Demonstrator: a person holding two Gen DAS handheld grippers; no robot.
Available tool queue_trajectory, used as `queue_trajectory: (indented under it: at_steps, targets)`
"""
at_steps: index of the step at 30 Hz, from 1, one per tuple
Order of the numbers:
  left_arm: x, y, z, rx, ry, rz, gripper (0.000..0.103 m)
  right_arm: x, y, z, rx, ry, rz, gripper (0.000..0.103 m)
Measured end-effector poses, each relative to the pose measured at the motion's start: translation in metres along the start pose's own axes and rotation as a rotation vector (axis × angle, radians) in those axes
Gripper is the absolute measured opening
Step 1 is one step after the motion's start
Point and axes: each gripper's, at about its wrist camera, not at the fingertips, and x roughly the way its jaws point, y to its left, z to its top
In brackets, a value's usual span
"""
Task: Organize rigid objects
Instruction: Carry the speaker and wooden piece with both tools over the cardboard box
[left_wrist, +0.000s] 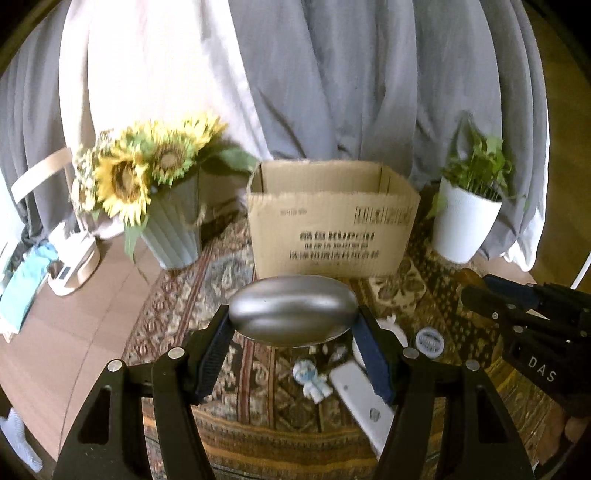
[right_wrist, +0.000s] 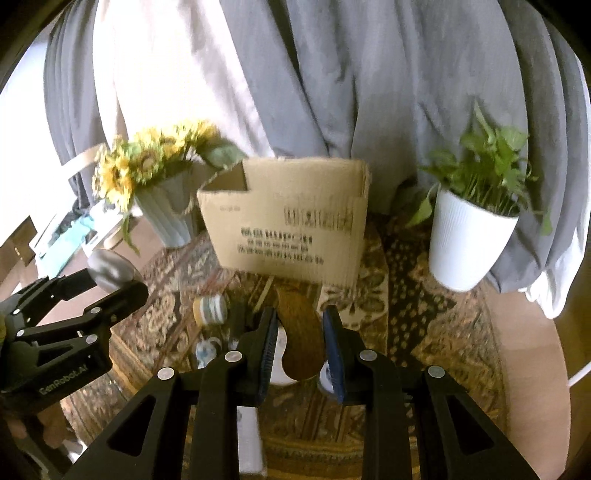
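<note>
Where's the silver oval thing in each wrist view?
Left wrist: the silver oval sits centre frame, clamped between the left gripper fingers, just below the box.
Right wrist: the same oval shows at the left edge, at the tip of the left gripper, left of the box.
Shared landmark: the cardboard box, with the sunflower vase to its left in both views.
</note>
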Motion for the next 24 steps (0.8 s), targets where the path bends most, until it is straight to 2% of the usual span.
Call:
queue_trajectory:
  at_steps: [13, 24]
  targets:
    - [0.002, -0.006, 0.046, 0.035, -0.117, -0.007, 0.065, -0.006, -0.006, 0.042, -0.009, -0.107, -0.012, 0.027]
    - [0.027, -0.003, 0.082, 0.027, -0.163, -0.033, 0.065, 0.020, -0.019, 0.085, -0.007, -0.156, 0.031, 0.027]
